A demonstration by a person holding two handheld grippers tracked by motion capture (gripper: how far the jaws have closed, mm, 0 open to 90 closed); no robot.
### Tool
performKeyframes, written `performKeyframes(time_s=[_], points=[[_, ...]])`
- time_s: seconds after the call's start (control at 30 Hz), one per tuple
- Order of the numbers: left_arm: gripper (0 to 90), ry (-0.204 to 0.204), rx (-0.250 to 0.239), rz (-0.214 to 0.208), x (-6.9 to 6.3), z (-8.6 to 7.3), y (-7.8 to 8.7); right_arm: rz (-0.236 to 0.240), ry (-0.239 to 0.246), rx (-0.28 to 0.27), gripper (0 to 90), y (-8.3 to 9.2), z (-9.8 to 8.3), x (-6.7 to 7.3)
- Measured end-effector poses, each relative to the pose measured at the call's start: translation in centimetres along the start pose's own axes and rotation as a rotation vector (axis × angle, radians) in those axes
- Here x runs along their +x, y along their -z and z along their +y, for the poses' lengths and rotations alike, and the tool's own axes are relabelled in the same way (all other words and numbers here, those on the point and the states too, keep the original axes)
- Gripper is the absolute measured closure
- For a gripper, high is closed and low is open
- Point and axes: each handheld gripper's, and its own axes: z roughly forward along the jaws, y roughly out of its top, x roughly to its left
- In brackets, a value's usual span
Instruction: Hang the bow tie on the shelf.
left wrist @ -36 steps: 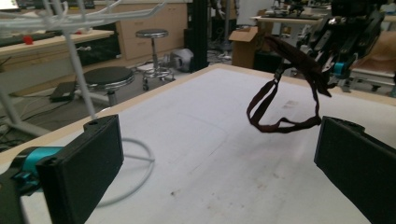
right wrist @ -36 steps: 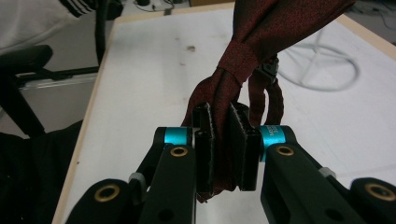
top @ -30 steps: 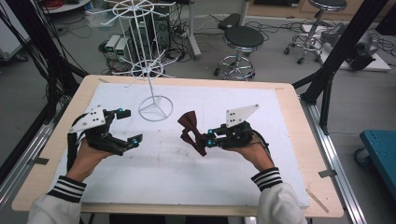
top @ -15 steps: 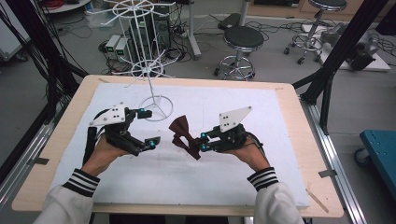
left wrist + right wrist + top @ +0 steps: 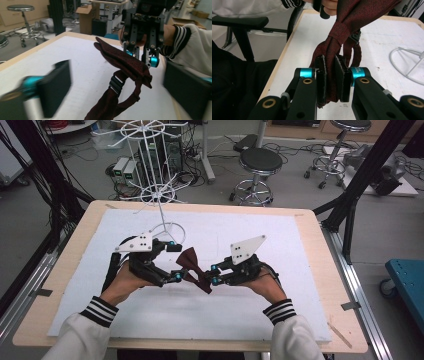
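A dark red bow tie (image 5: pixel 194 266) hangs over the white mat between both hands. My right gripper (image 5: pixel 214 274) is shut on one wing of it; in the right gripper view the pads (image 5: pixel 322 80) squeeze the fabric (image 5: pixel 337 32) between them. My left gripper (image 5: pixel 176 261) has come up from the left with its jaws on either side of the other wing. In the left gripper view the bow tie (image 5: pixel 122 62) and its strap with a black clasp (image 5: pixel 116 83) lie between the blurred jaws, which have just been closing and do not press on it. The right gripper (image 5: pixel 140 53) faces that camera.
A white wire stand (image 5: pixel 160 195) rises from a ring base (image 5: pixel 170 231) just behind my left gripper. The white mat (image 5: pixel 300 245) covers a wooden table (image 5: pixel 320 270). A black stool (image 5: pixel 260 162) and black frame posts (image 5: pixel 350 195) stand beyond the far edge.
My left gripper has moved right, up to the bow tie, and its jaws now straddle one wing. The right gripper keeps its hold and has barely moved.
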Motion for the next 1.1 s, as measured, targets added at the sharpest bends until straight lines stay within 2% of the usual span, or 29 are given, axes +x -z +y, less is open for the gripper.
performKeyframes(time_s=[0.1, 0.27, 0.3, 0.33, 0.43, 0.47, 0.5, 0.57, 0.6, 0.7, 0.73, 0.77, 0.87, 1.1], points=[[20.8, 0.020, 0.000, -0.030, 0.12, 0.03, -0.23, 0.001, 0.011, -0.005, 81.4, -0.03, 0.04, -0.03], [26.0, 0.025, -0.003, -0.055, 0.18, 0.07, -0.41, 0.009, 0.016, -0.006, 81.3, -0.09, 0.08, 0.02], [35.6, 0.017, -0.003, -0.062, 0.17, 0.06, -0.41, 0.017, 0.017, -0.002, 81.3, -0.13, 0.08, 0.06], [35.6, 0.008, -0.002, -0.065, 0.16, 0.04, -0.43, 0.017, 0.017, -0.002, 81.3, -0.13, 0.08, 0.06], [46.5, 0.016, 0.004, -0.072, 0.23, 0.01, -0.55, 0.012, 0.028, 0.004, 81.3, -0.19, 0.13, 0.11], [46.5, 0.013, 0.007, -0.079, 0.27, -0.01, -0.56, 0.012, 0.028, 0.004, 81.3, -0.19, 0.13, 0.11], [55.7, 0.006, 0.002, -0.088, 0.19, 0.01, -0.60, 0.012, 0.023, 0.004, 81.3, -0.12, 0.09, 0.07], [57.7, 0.006, 0.003, -0.092, 0.14, 0.03, -0.61, 0.012, 0.022, 0.005, 81.3, -0.10, 0.08, 0.04], [63.4, 0.001, 0.003, -0.096, 0.15, 0.07, -0.61, 0.006, 0.020, 0.004, 81.3, -0.06, 0.03, 0.00], [68.1, 0.024, 0.000, -0.115, 0.14, 0.06, -0.61, 0.008, 0.017, 0.006, 81.3, -0.08, -0.01, -0.01], [74.8, 0.030, 0.004, -0.117, 0.11, 0.07, -0.60, 0.005, 0.020, 0.010, 81.3, -0.09, 0.00, -0.04], [77.1, 0.030, 0.004, -0.117, 0.11, 0.07, -0.60, 0.005, 0.020, 0.010, 81.3, -0.09, 0.00, -0.04], [81.2, 0.020, 0.017, -0.103, -0.11, 0.17, -0.58, 0.005, 0.014, 0.015, 81.1, -0.25, -0.04, -0.06], [81.9, 0.018, 0.017, -0.080, -0.35, 0.36, -0.45, 0.001, 0.004, 0.005, 80.3, -0.19, -0.03, -0.11]])
